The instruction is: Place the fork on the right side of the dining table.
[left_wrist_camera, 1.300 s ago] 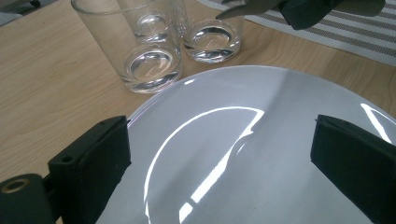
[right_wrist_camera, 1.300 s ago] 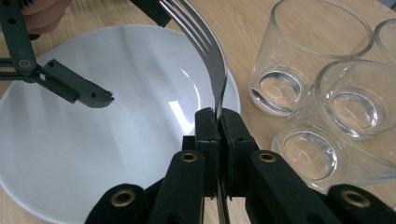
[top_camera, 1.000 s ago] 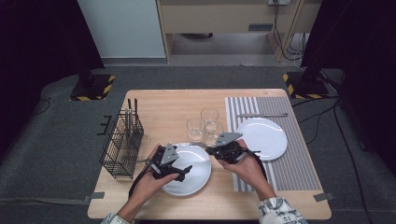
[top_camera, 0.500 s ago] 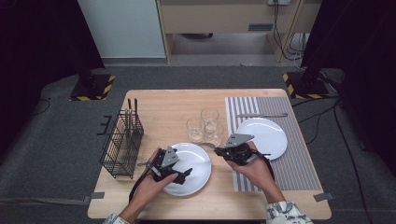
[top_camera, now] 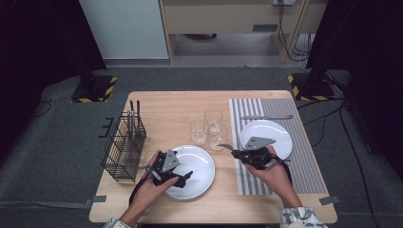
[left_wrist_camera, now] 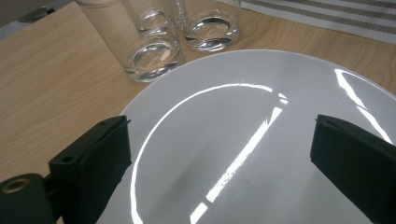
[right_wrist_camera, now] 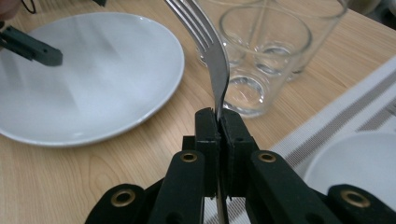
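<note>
Gripping a fork by its handle, the right tool has its jaws clamped tight on the metal, so the tines stick out ahead toward the three glasses. From above, that right tool sits at the near left edge of the striped placemat, with the fork pointing left, just short of the nearest glass. Behind the hand lies a white plate on the mat, and a knife rests beyond it.

The left tool hangs over the other plate with its jaws spread wide and nothing between them; the shiny white surface shows clean in the gap. In the high view the left tool hovers above the near part of that plate, and a wire basket stands at the left end of the tabletop.

My worry is the fork. It is pinched on edge by a thin stretch of handle, so it could swivel or slip out if the hand tips. The tines are also close to the glasses; a careless sweep leftward would likely knock one over or clink it against its neighbours. Setting the fork down hard on the plate could make it skid.

I can read no brand, label or lettering anywhere.
</note>
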Demonstrator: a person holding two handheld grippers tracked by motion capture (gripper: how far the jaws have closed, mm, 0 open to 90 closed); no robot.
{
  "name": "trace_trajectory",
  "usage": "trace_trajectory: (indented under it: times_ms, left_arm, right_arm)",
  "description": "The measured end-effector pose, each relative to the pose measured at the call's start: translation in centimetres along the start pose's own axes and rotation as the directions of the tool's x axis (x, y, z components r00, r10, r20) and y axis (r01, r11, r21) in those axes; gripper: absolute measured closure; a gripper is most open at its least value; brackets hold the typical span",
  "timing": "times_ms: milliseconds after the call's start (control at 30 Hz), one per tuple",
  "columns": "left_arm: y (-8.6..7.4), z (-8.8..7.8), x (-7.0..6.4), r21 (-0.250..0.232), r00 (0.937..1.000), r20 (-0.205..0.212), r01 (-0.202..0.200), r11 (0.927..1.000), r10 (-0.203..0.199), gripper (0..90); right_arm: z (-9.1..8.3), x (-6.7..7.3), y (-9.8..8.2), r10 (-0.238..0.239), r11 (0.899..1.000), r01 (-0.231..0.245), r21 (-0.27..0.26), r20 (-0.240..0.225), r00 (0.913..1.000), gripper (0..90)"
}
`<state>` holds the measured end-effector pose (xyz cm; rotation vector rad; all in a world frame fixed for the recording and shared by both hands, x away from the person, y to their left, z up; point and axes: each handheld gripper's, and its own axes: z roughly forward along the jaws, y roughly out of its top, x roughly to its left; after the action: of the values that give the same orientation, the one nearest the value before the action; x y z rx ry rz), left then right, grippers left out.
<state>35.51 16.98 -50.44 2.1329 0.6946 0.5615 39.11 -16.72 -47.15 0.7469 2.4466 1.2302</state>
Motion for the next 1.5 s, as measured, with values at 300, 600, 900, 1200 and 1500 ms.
trace_trajectory:
  times_ms: [300, 600, 900, 1200, 1500]
  left_arm:
    - [-0.3, -0.3, -0.2, 0.010, 0.9998, -0.013, -0.011, 0.9999, 0.011, 4.5]
    - [-0.5, -0.6, -1.0, 0.004, 1.0000, 0.008, 0.002, 1.0000, -0.002, 4.6]
    - [-0.4, -0.7, -1.4, 0.001, 0.9998, 0.016, -0.009, 1.0000, 0.009, 4.8]
    - [-0.6, -0.7, -1.1, 0.004, 0.9998, 0.013, 0.013, 0.9999, -0.013, 4.8]
    - [-0.6, -0.7, -1.1, 0.002, 0.9998, 0.019, 0.009, 1.0000, -0.009, 5.0]
  right_arm:
    - [-2.1, -0.7, -2.9, 0.039, 0.999, -0.040, 0.029, 0.053, 0.9978, 86.9]
    - [-3.1, -1.2, -4.2, 0.063, 0.997, -0.067, 0.032, 0.092, 0.9938, 87.0]
    - [-2.8, -1.3, -4.6, 0.038, 0.994, -0.048, 0.095, 0.108, 0.9935, 86.9]
    - [-2.0, -1.7, -5.9, 0.057, 0.990, -0.071, 0.123, 0.117, 0.9915, 86.7]
    - [-0.7, -1.2, -6.5, 0.016, 0.979, -0.039, 0.201, 0.116, 0.9932, 86.2]
